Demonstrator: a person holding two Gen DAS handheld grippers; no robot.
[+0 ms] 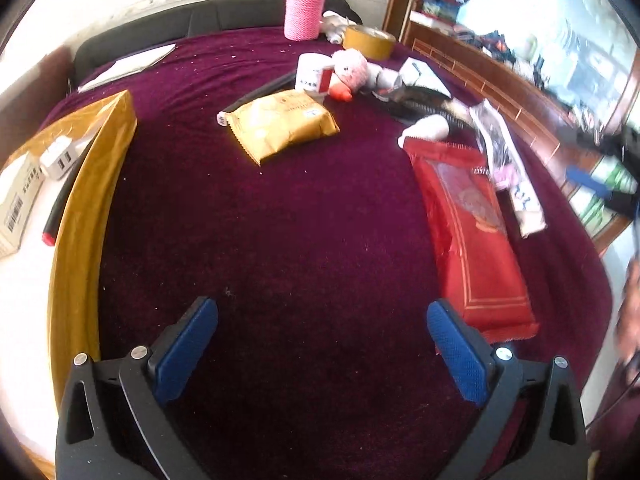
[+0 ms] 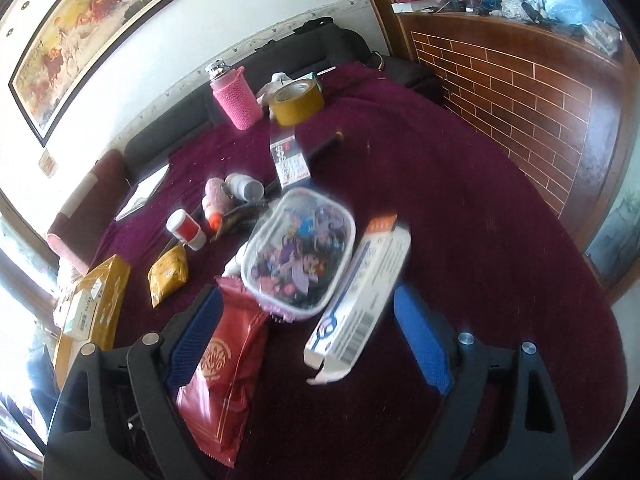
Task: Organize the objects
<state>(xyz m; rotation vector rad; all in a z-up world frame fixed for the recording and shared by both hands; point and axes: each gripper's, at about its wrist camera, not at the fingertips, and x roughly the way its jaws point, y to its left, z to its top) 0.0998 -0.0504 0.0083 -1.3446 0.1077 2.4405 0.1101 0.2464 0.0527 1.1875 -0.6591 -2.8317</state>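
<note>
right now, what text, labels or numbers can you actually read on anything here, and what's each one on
No text can be read for certain.
White box: barcode and blue printing, blurred.
Red snack bag: gold round emblem, characters unreadable.
Yellow snack bag: gold print and a small white label, too small.
White and red bottle: dark characters, too small.
Carton in the yellow box: barcode and print, too small.
Horse painting: calligraphy, unreadable.

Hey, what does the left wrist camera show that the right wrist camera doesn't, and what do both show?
Only the left wrist view shows the open left claw over bare cloth and a red-tipped black pen in the yellow box. Only the right wrist view shows the open right claw, a framed horse painting and a patterned clear pouch. Both show the red packet, yellow snack bag, pink bottle and tape roll.
</note>
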